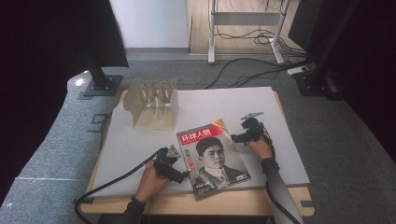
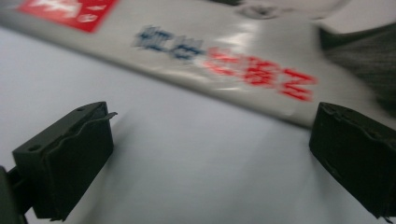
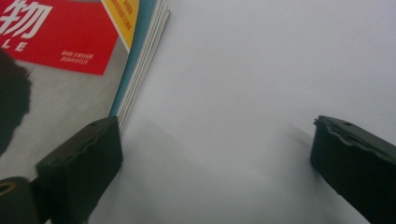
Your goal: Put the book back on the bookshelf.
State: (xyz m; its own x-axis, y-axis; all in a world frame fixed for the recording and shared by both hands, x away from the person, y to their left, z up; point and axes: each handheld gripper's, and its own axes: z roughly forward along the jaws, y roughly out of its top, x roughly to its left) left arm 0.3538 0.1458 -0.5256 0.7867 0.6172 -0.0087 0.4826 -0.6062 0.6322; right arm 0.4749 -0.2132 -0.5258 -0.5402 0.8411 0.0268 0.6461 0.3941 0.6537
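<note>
Still early: magazine (image 1: 213, 159) flat near table's (image 1: 280, 116) front edge, ungrasped. Left gripper (image 1: 183, 176) at its left side, right gripper (image 1: 235, 137) at its right; both jaws wide, empty. Lifting, racking likely remain.

High view: above the 6 o'clock table (image 1: 140, 140) edge, facing 12 o'clock and down, far | Left gripper view: low, close, facing magazine (image 2: 224, 51) spine | Right gripper view: low, close, at magazine (image 3: 70, 56) page edge | Shared: magazine (image 1: 212, 158), tabletop.
</note>
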